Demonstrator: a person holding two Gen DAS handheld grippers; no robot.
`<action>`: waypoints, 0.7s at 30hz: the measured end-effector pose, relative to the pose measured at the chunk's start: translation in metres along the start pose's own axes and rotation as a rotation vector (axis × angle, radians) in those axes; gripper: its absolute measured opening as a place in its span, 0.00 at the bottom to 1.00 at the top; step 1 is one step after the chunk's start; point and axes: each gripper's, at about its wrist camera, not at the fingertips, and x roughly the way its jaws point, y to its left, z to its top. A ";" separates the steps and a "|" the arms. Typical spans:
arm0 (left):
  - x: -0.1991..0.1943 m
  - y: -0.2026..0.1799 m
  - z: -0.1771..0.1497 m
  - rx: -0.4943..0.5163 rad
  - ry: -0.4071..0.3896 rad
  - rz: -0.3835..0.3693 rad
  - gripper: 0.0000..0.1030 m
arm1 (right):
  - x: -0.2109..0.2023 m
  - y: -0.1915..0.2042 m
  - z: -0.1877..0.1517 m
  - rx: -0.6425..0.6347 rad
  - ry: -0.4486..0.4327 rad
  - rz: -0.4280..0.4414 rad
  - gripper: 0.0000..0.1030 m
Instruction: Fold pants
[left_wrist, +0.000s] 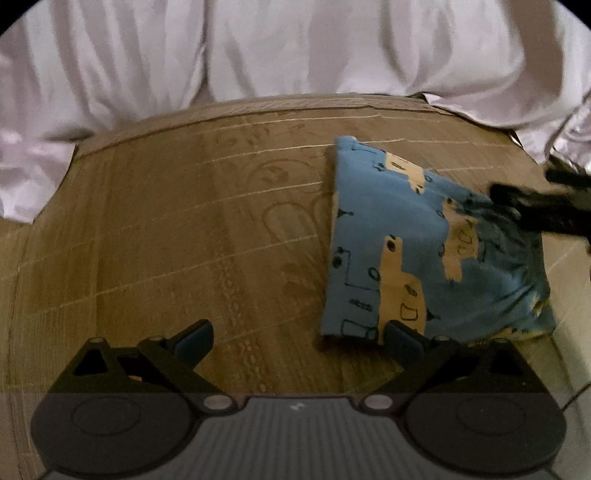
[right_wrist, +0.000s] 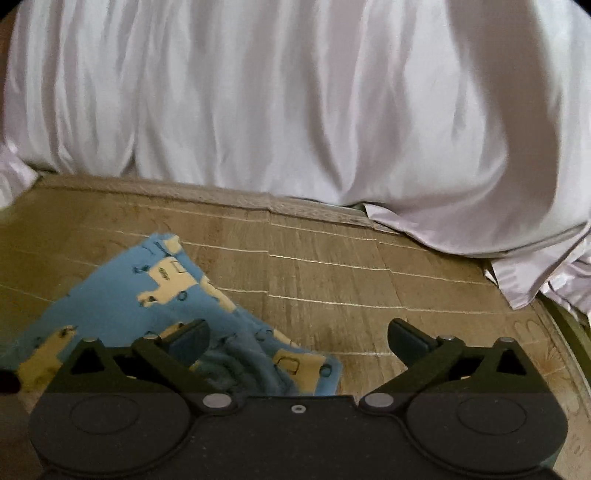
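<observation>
Left gripper (left_wrist: 297, 341) spread, empty; right gripper (right_wrist: 297, 341) spread above folded pants (right_wrist: 110, 306) on mat (right_wrist: 332, 280).

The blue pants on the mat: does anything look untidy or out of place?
The blue pants are folded into a compact bundle, but the waistband end is bunched and wrinkled, not flat. Both grippers are open and hold nothing.

A tan woven mat (left_wrist: 166, 229) with pale stitched lines and faint embossed patterns fills the lower frame. Crumpled white satin bedding (right_wrist: 295, 103) spans the top. The light is dim.
</observation>
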 end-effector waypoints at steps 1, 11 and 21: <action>0.000 0.003 0.001 -0.022 0.003 -0.009 0.98 | -0.004 -0.002 -0.003 0.012 0.001 0.006 0.99; 0.000 0.008 0.005 -0.082 0.011 -0.006 0.99 | -0.015 -0.020 -0.031 0.125 0.060 0.060 0.99; 0.002 0.008 0.005 -0.078 -0.111 -0.055 1.00 | -0.001 -0.055 -0.038 0.281 0.080 0.198 0.99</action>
